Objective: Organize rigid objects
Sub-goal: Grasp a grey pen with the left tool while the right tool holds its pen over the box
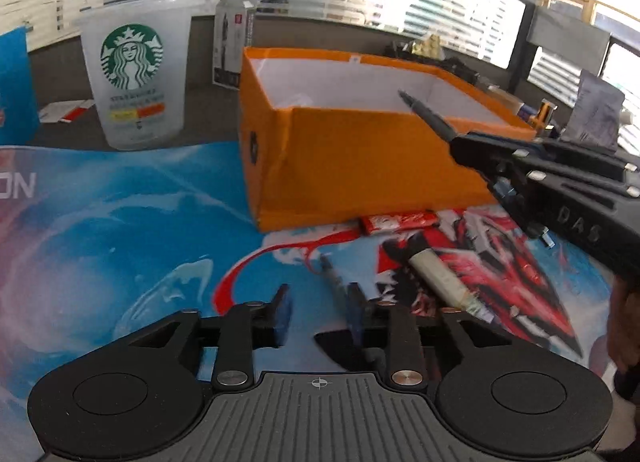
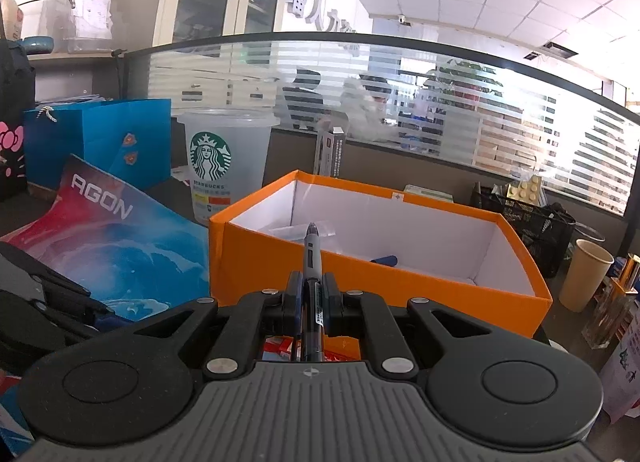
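An open orange box (image 1: 360, 158) with a white inside stands on the printed desk mat (image 1: 120, 222); it also shows in the right wrist view (image 2: 256, 258). My right gripper (image 2: 311, 282) is shut on a dark pen (image 2: 311, 258) and holds it over the box's near wall, tip pointing into the box. That pen (image 1: 426, 113) and gripper show in the left wrist view too. My left gripper (image 1: 318, 304) is open low over the mat. A clear pen (image 1: 332, 278) lies by its right finger. A cream tube (image 1: 444, 280) and a red wrapper (image 1: 398, 221) lie near the box.
A Starbucks cup (image 1: 134, 74) stands left of the box, with a tall carton (image 1: 234, 42) behind. A blue item (image 2: 384, 260) and clear plastic (image 2: 296, 231) lie inside the box. A blue bag (image 2: 100, 142), a black basket (image 2: 524, 218) and a paper cup (image 2: 586, 274) flank it.
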